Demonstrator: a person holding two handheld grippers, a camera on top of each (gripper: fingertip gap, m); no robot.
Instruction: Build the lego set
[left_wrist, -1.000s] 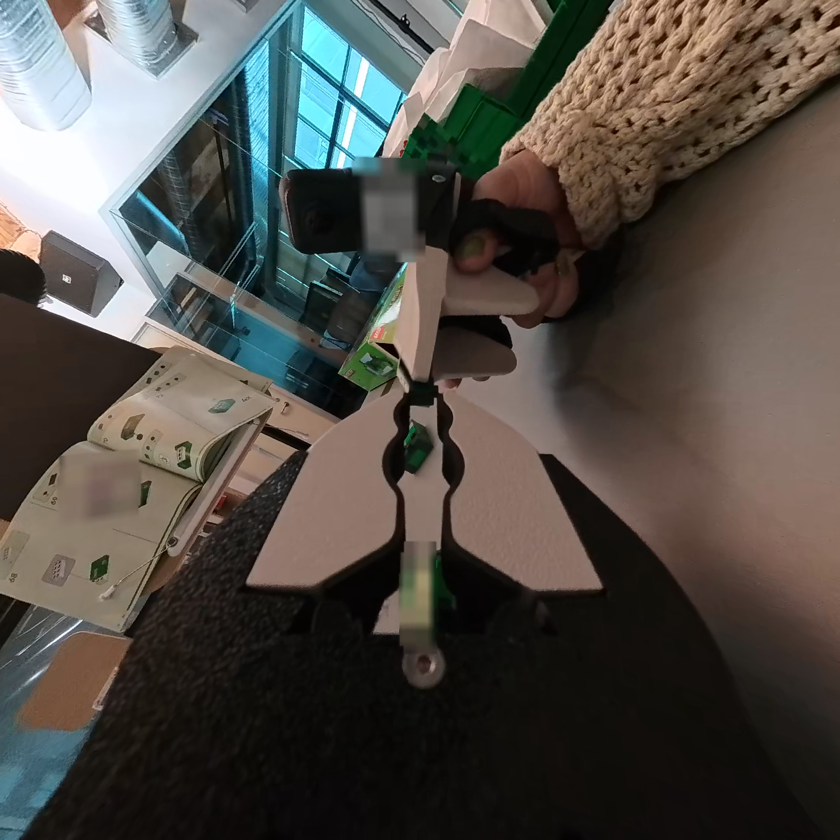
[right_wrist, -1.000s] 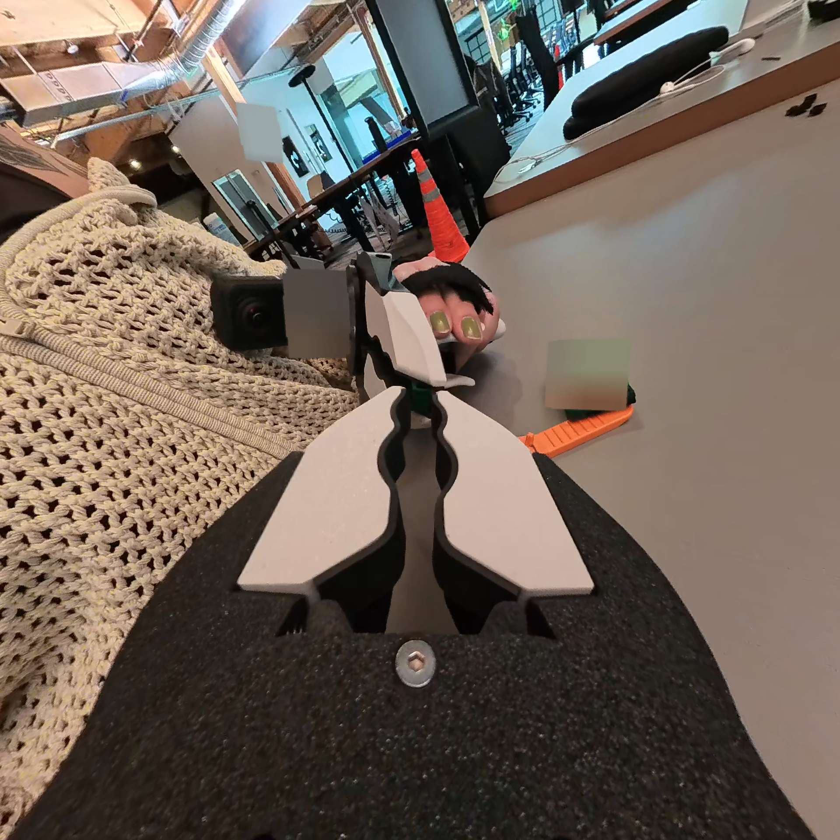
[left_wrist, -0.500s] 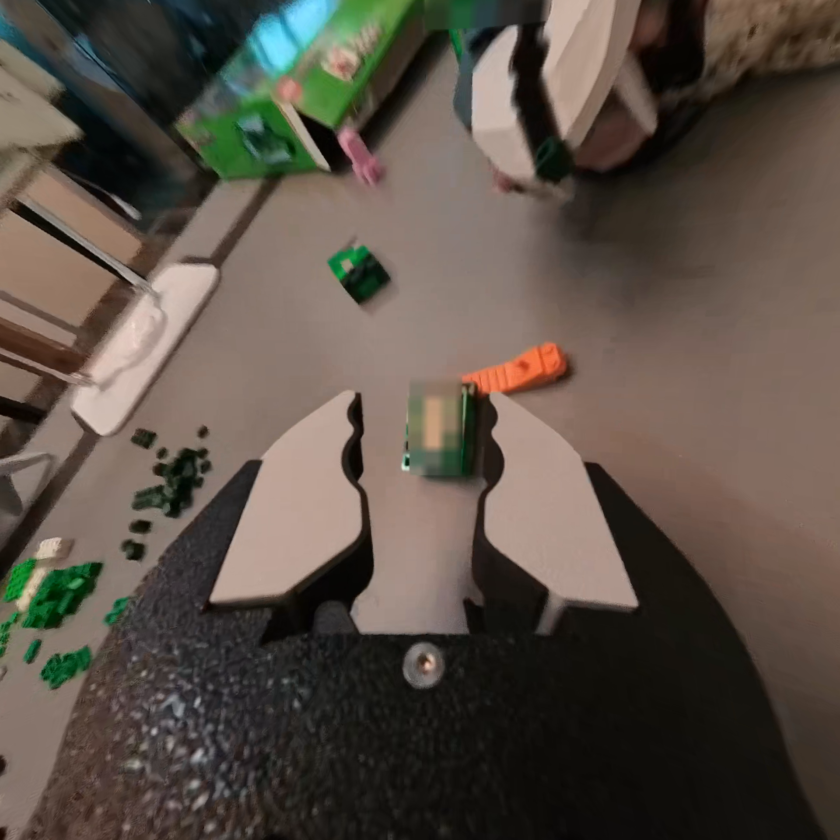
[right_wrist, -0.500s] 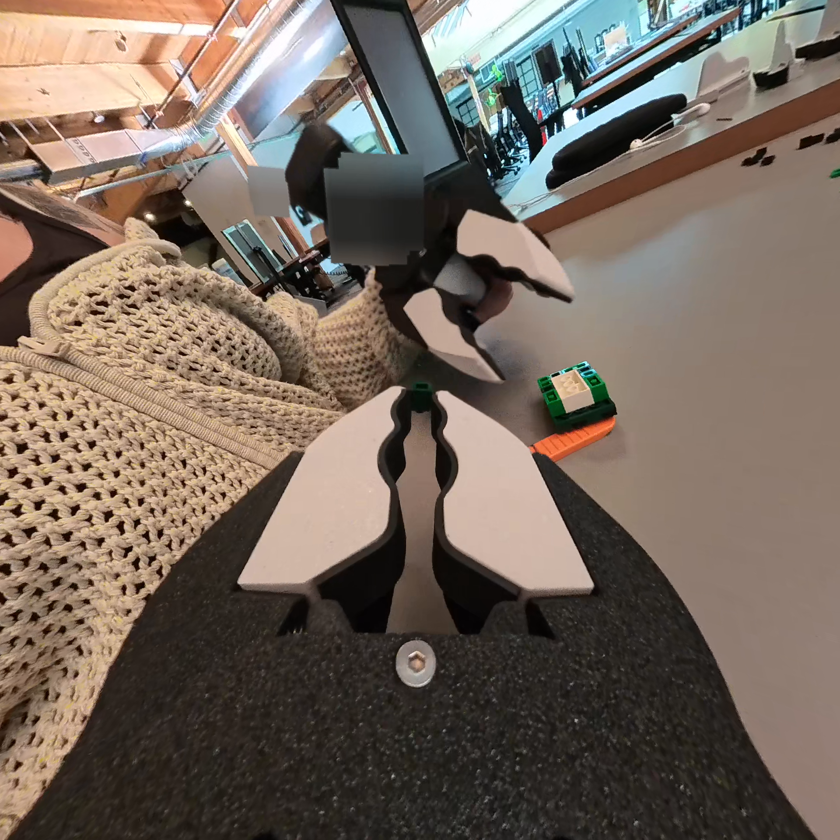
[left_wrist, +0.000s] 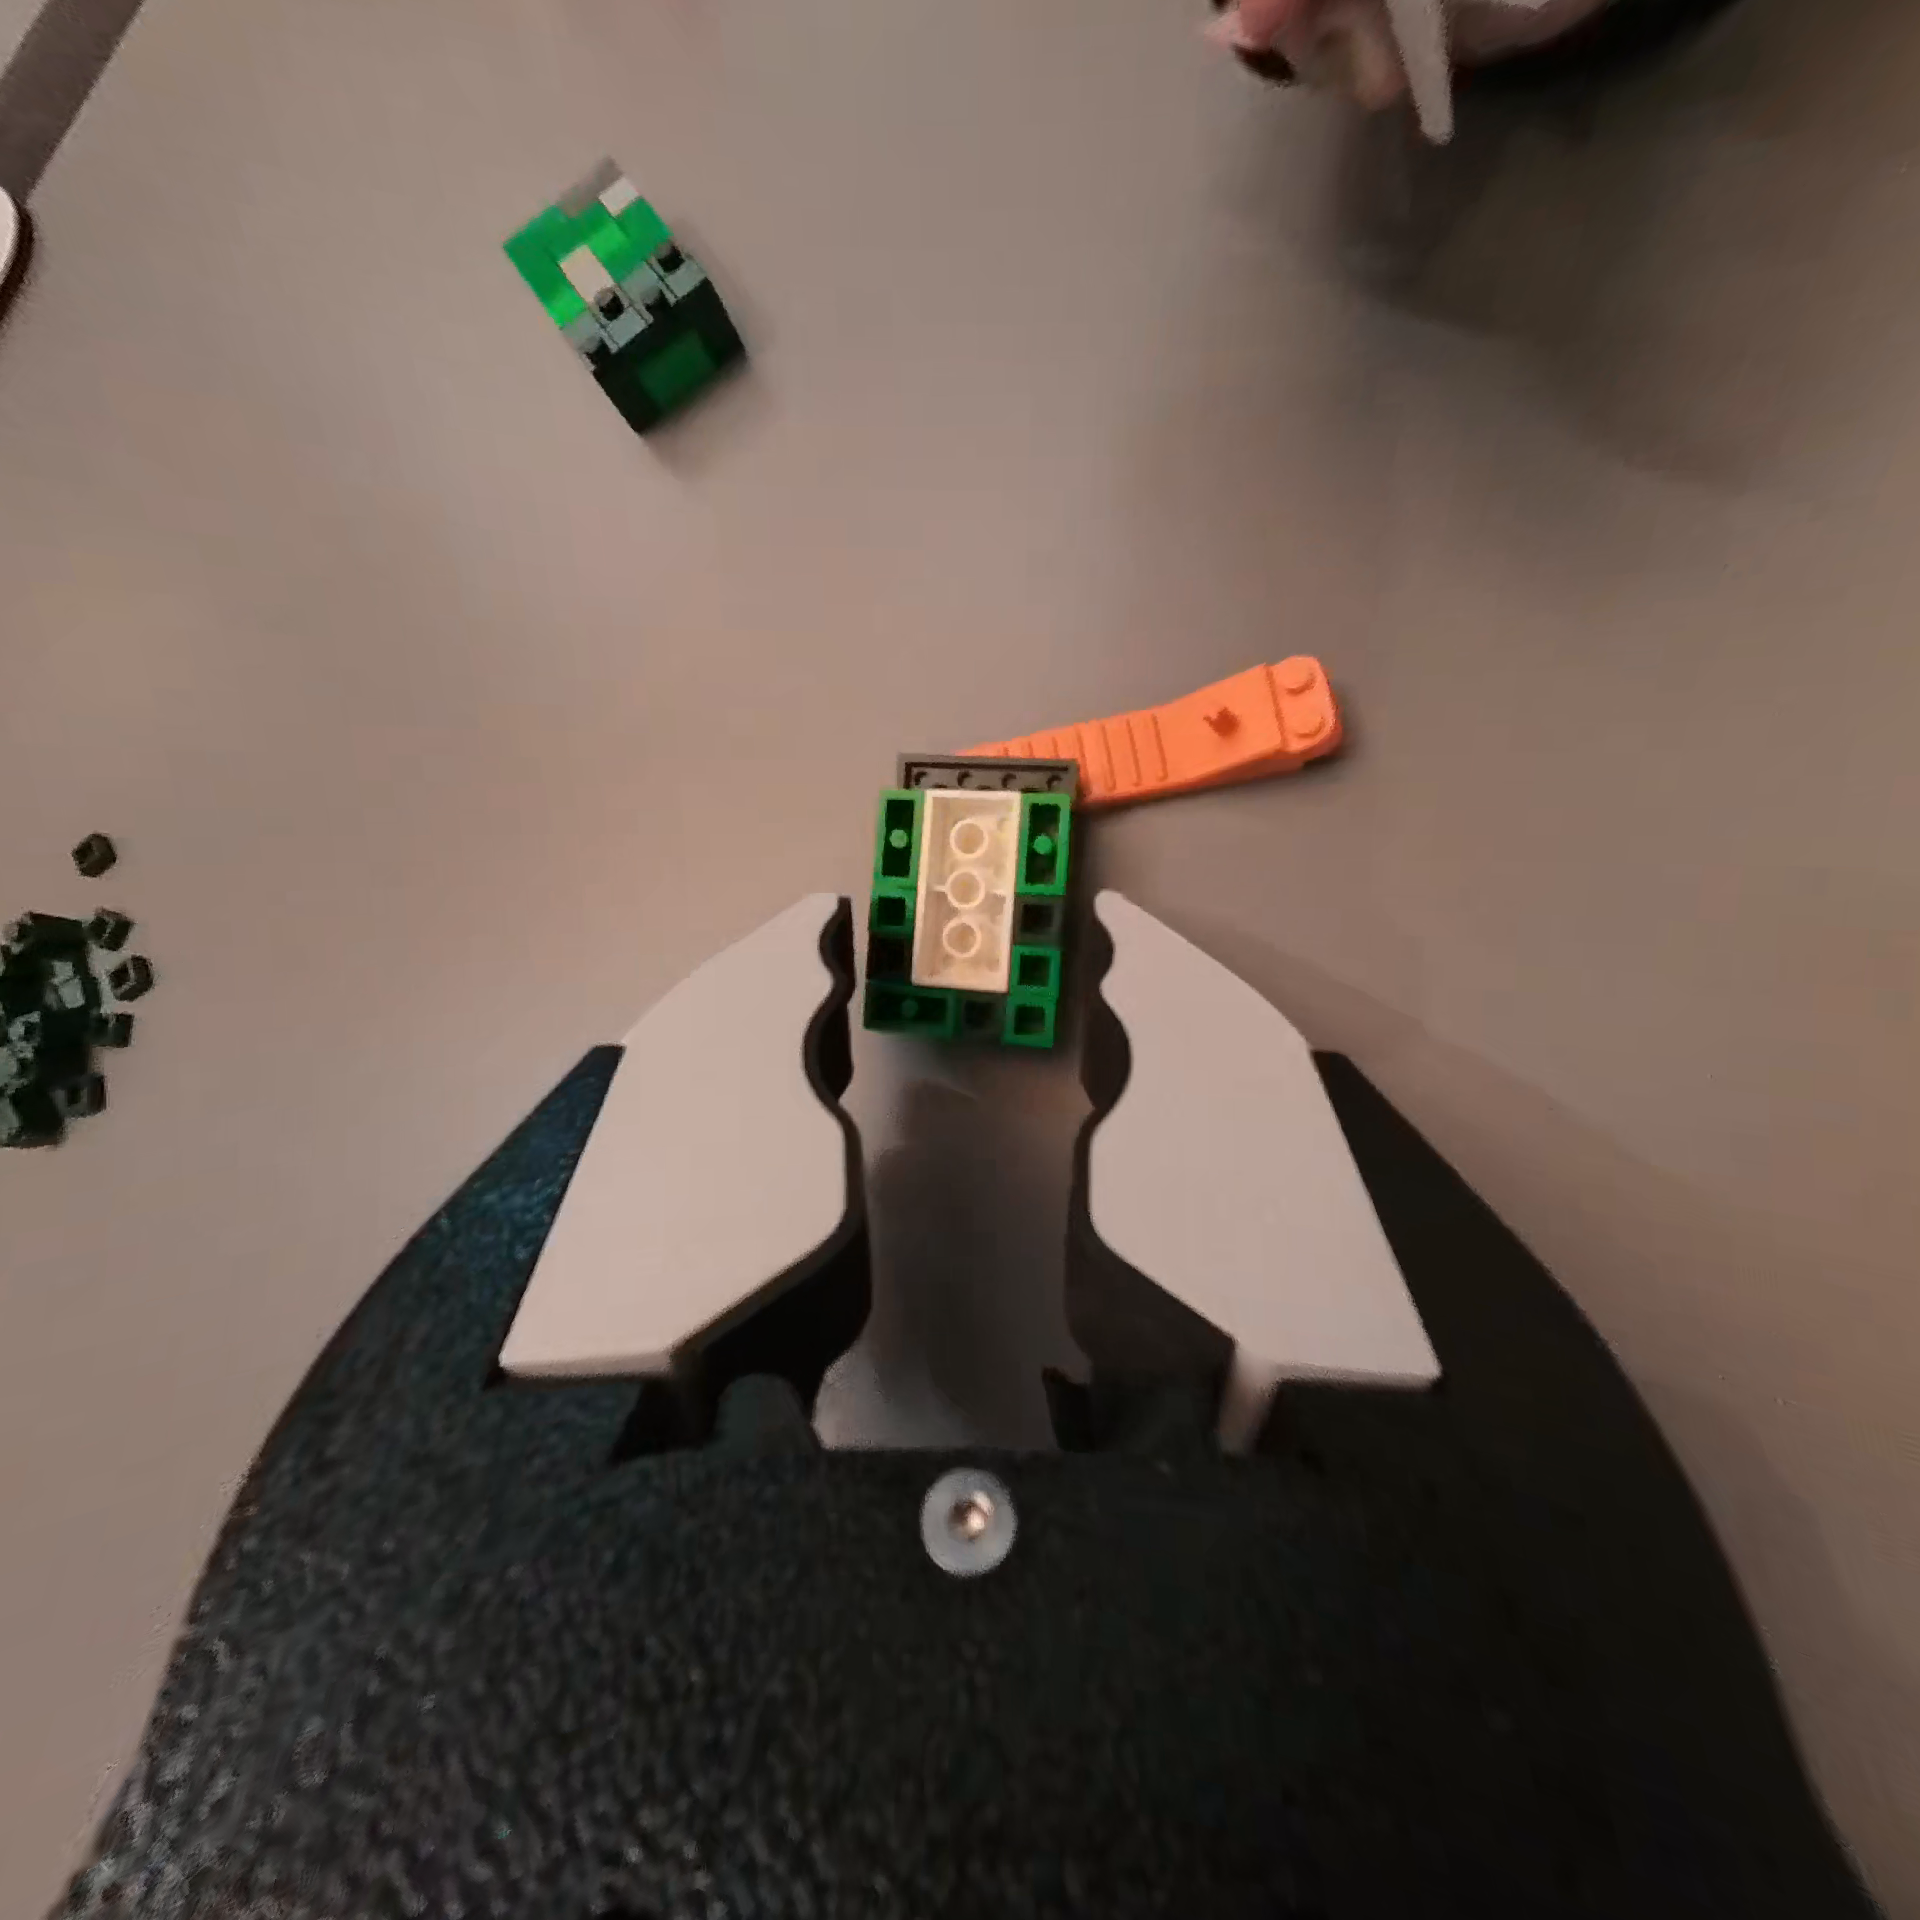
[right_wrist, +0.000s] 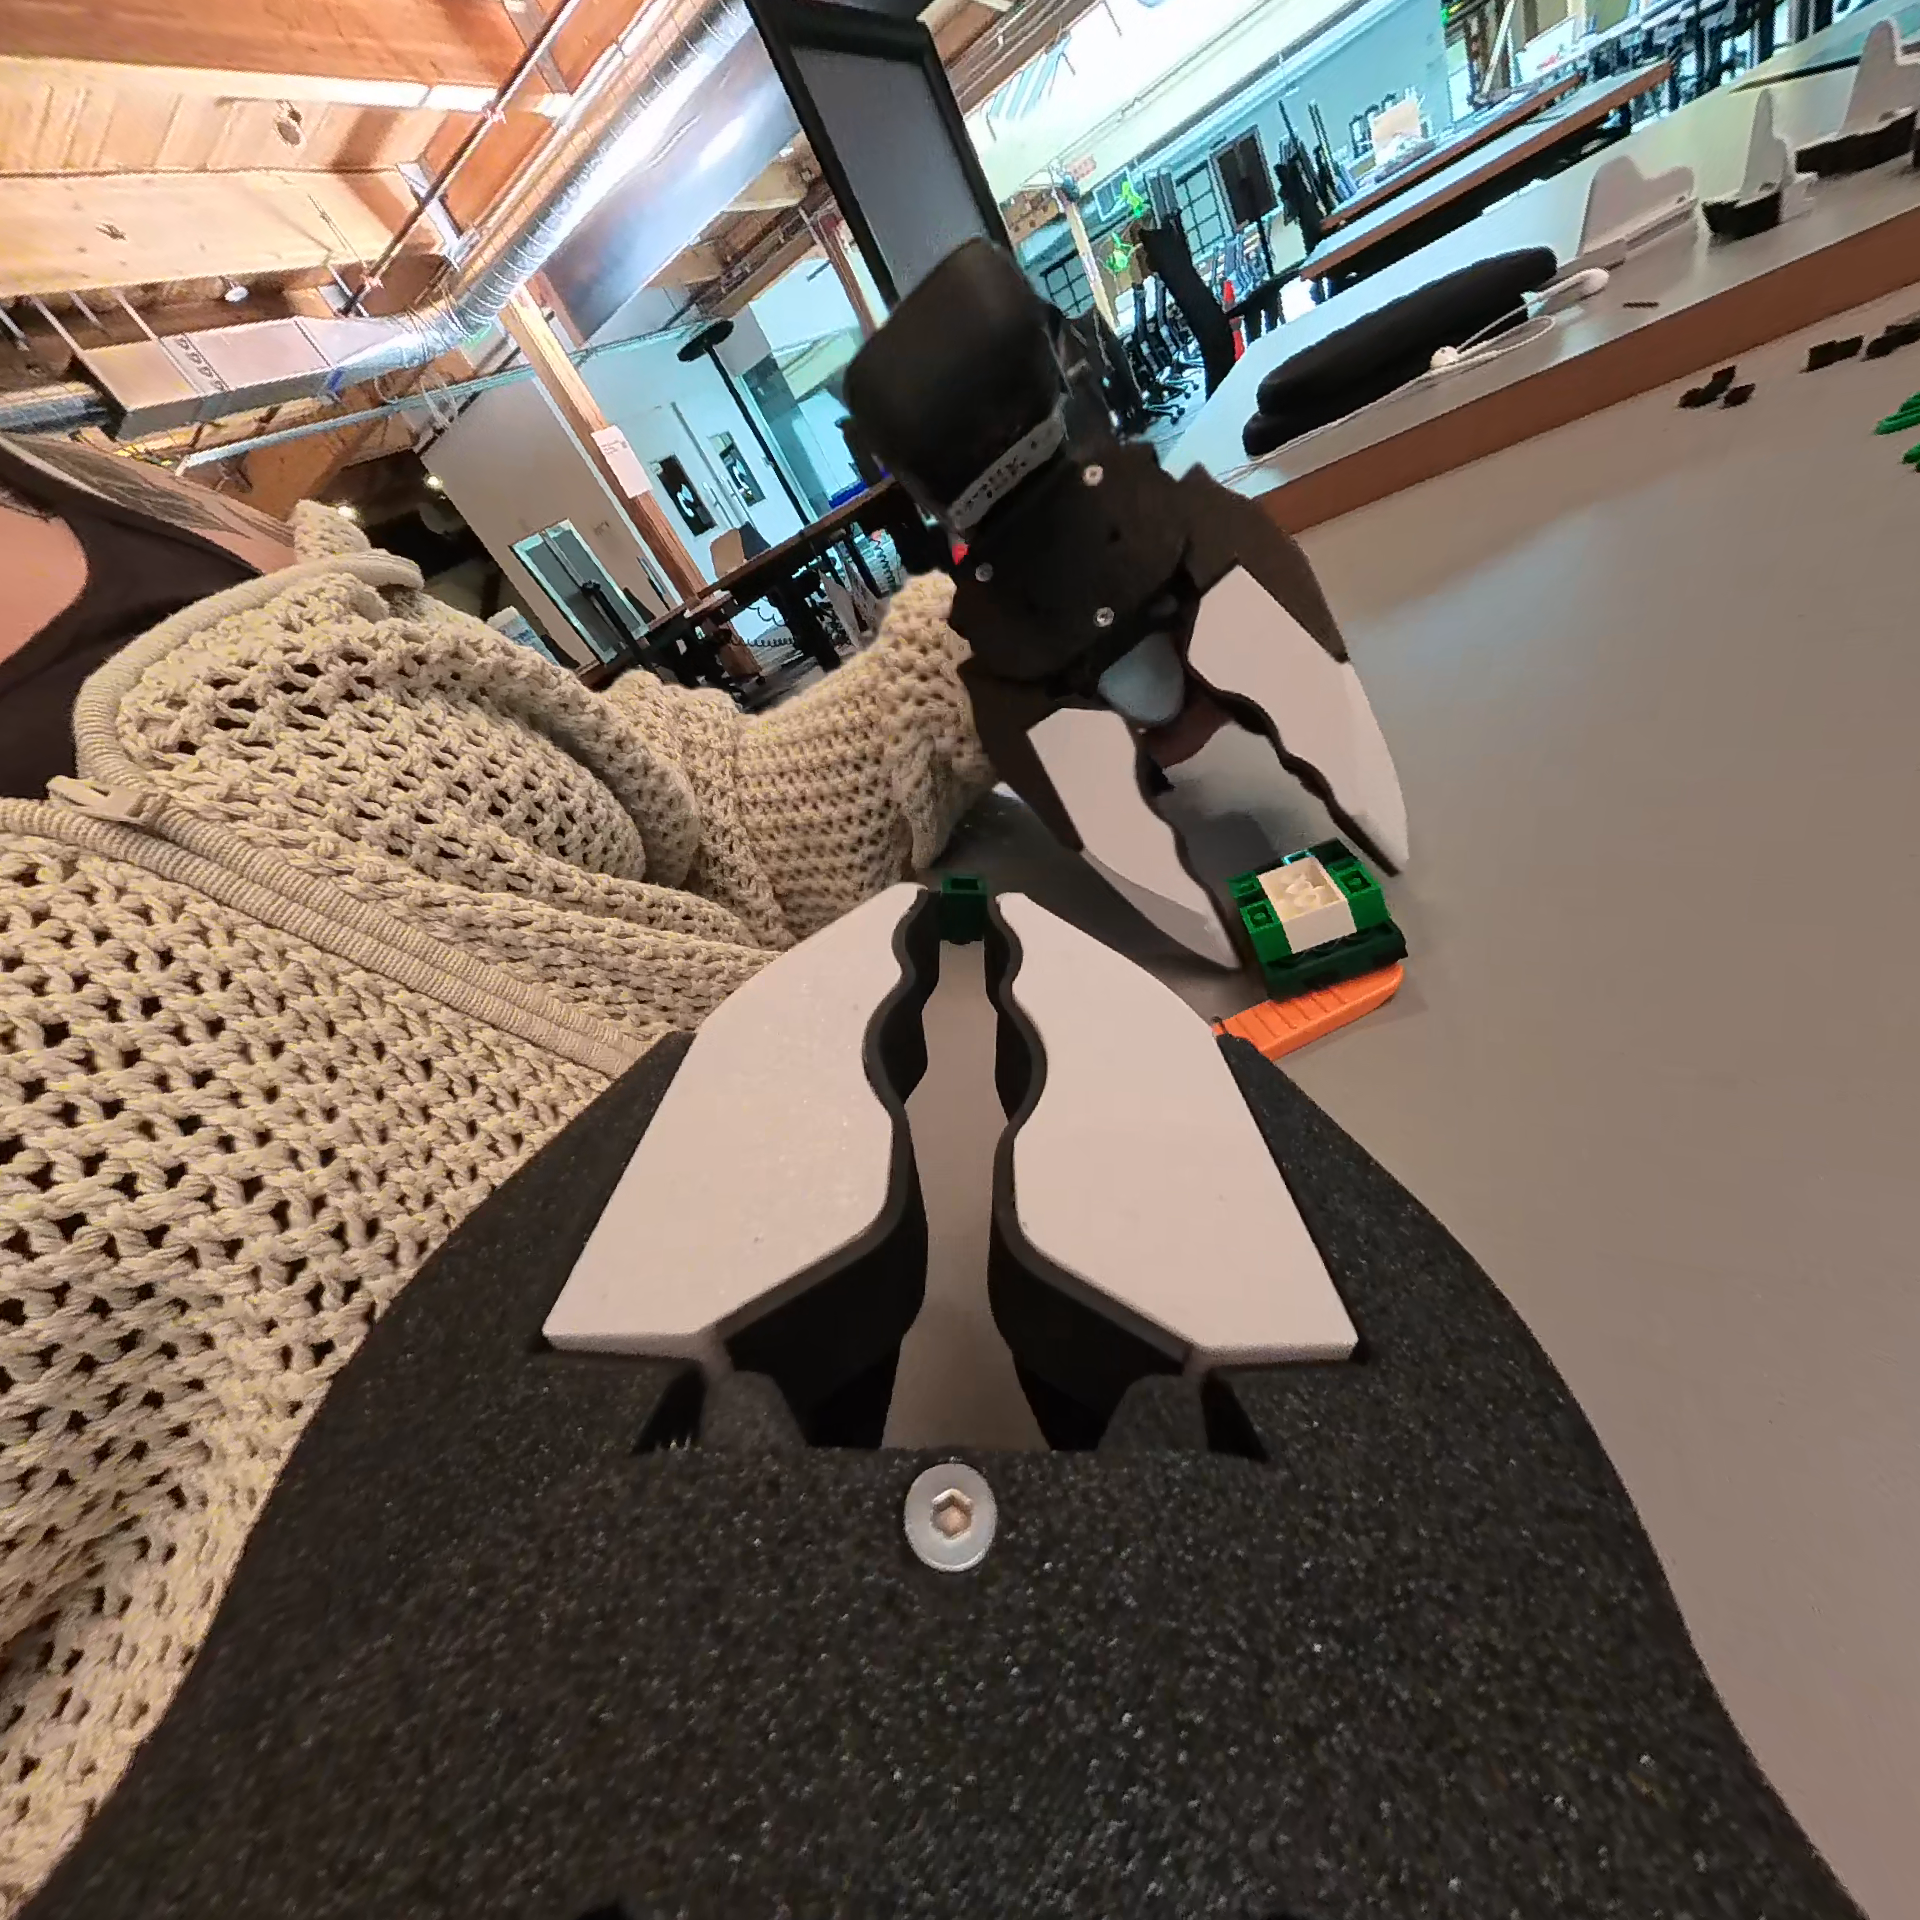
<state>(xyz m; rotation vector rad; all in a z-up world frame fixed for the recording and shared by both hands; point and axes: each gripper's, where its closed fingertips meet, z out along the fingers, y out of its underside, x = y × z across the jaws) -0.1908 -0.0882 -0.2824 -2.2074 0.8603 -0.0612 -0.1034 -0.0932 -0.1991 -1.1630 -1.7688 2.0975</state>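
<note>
Left tongs (left_wrist: 966, 925) spread wide and pointed straight down at the counter (left_wrist: 1455, 1039), straddling the green-and-white brick block (left_wrist: 968, 920) without touching it; a second ago clamped on that block up in the air, tip to tip with the other tongs; now let go, block set down flat with its hollow underside up. Orange brick remover (left_wrist: 1174, 743) touching the block's far edge, running off toward 2 o'clock. Second small green build (left_wrist: 623, 301) well apart at 11 o'clock; pile of dark green loose bricks (left_wrist: 57, 1013) out at 9 o'clock near the frame edge.

Right tongs (right_wrist: 961, 914) narrowed on a tiny dark green brick (right_wrist: 961, 906), pinched at the very tips; same grip as a second ago, only swung clear of the block. Seen from that side, left tongs (right_wrist: 1299, 894) hanging open over the block (right_wrist: 1314, 914), remover (right_wrist: 1314, 1008) peeking out beneath.

Likely meaning: tiny brick not yet seated on the block, or pulled off it; mid-air joining given up for a steadier try on the counter. Probable next need: a fresh clamp on the block's sides before pressing the tiny brick home; risk of the block skating across the smooth counter if pushed unheld.
</note>
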